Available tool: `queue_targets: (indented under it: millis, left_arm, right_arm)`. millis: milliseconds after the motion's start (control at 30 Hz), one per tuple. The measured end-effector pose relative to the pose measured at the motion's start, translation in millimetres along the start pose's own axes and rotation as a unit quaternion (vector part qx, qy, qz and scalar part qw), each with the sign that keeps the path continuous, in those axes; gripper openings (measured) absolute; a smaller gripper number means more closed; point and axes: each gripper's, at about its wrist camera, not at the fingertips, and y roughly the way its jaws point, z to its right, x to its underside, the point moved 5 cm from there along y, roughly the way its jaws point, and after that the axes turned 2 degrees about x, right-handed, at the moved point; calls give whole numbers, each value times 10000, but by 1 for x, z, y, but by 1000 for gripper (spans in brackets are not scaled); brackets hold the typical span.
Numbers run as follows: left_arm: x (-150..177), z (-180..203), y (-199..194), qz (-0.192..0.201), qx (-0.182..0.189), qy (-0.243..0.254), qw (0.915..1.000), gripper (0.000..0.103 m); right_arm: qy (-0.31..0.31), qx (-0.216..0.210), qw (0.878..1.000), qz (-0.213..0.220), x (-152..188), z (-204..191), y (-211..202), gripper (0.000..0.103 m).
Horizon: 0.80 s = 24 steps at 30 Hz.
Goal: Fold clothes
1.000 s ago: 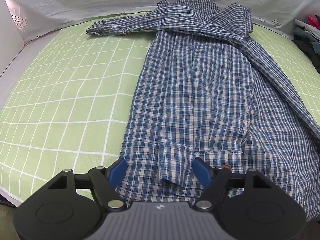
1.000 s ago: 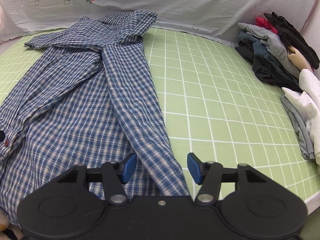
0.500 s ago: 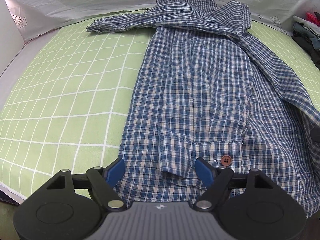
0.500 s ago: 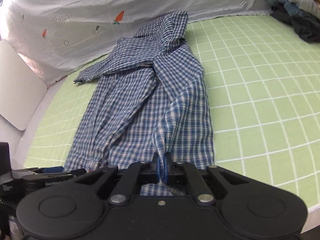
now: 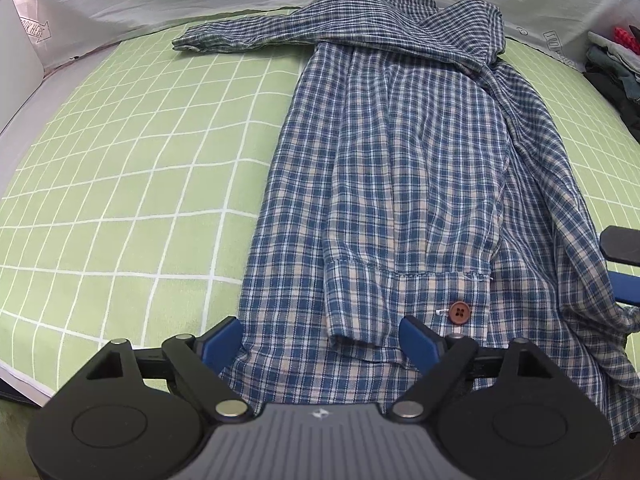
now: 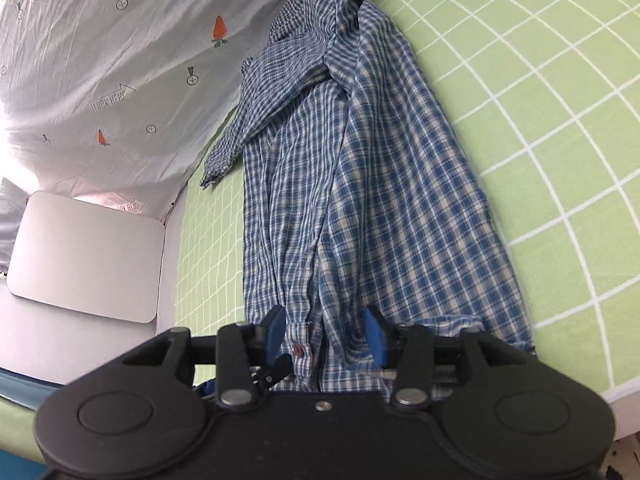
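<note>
- The plaid shirt (image 5: 400,168) lies lengthwise on the green grid sheet (image 5: 120,200), collar up by the far edge where the white backdrop (image 6: 100,60) hangs, hem at the near edge right under both tools.
- One sleeve is folded down over the body, and its cuff (image 5: 400,304) with the brown button (image 5: 458,313) sits near the hem. The other sleeve (image 5: 248,32) sticks out sideways along the far edge.
- Left gripper (image 5: 320,340): jaws spread wide, hovering over the cuff and hem, gripping nothing.
- Right gripper (image 6: 326,330): jaws apart too, straddling the cloth at the hem, nothing pinched as far as I can see.
- Looks to me like the sides are mostly folded in, and the step in hand is getting a grip on the bottom edge.
- Next move, I'd guess: both close on the hem, near its two corners, then carry it up toward the collar. That stray sleeve probably needs tucking in first, or it'll poke out.
- There's a pile of other clothes (image 5: 616,64) off at the right edge.
</note>
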Motion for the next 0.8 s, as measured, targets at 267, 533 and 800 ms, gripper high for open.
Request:
queue_targets:
  millis: [267, 533, 800]
  left_arm:
    - [1, 3, -2, -1, -130, -84, 9999, 87]
    - [14, 6, -14, 3, -234, -111, 9997, 87]
    - [19, -3, -29, 88, -16, 190, 9998, 87]
  right_arm:
    - [-1162, 1124, 9866, 207, 0, 20, -29, 50]
    - [-1859, 1155, 9757, -46, 20, 14, -26, 50]
    - [-1311, 787, 9881, 140, 41, 6, -28, 2]
